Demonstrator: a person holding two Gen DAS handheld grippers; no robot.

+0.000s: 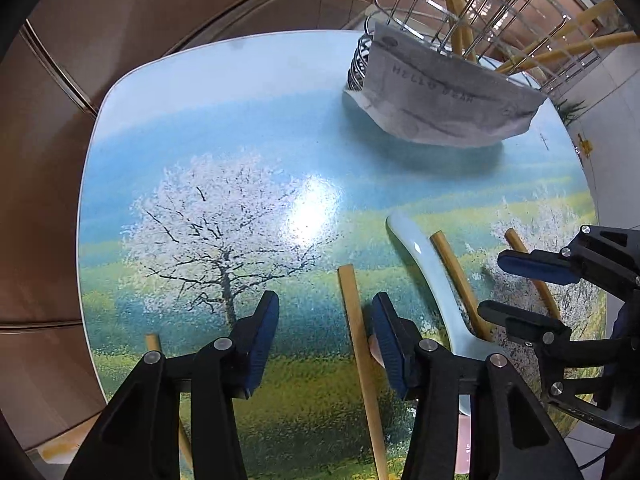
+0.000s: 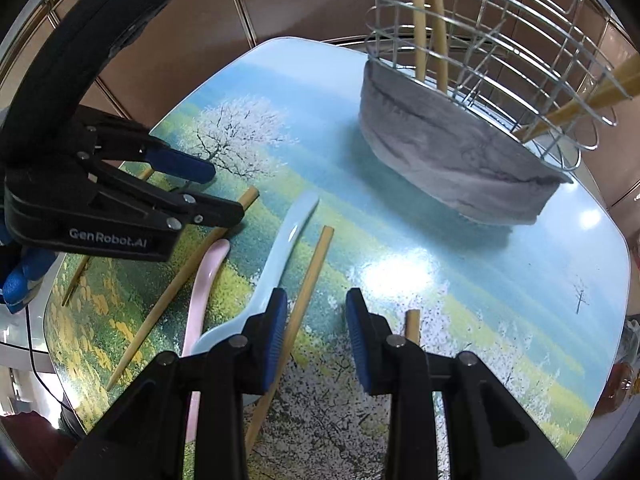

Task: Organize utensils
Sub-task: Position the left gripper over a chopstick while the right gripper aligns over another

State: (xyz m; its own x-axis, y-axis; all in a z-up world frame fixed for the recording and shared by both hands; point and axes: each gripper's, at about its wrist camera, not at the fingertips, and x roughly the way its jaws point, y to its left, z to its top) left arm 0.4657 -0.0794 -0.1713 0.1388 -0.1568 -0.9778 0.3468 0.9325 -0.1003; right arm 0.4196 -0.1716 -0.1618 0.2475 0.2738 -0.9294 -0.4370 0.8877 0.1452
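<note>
Filling most of both views is the glossy desk (image 1: pixel 240 128) printed with a blossoming tree and green fields. At its far edge, upper right of each frame, stands a chrome wire utensil basket (image 2: pixel 500 40) with pale wooden chopsticks (image 2: pixel 420 20) leaning inside, and a grey cloth (image 2: pixel 452 160) printed with lettering draped over its front. Loose utensils lie at the near side: a light blue ceramic spoon (image 2: pixel 276 256), a pink ceramic spoon (image 2: pixel 204 280) just beside it, and several loose bamboo chopsticks (image 1: pixel 360 344) scattered around them. The left tongs (image 1: pixel 325 338) point down at the desk, standing partly apart with one chopstick lying between the blue pads, not pinched. The right tongs (image 2: pixel 316 336) also stand partly apart over a chopstick and bare desk, gripping nothing.
</note>
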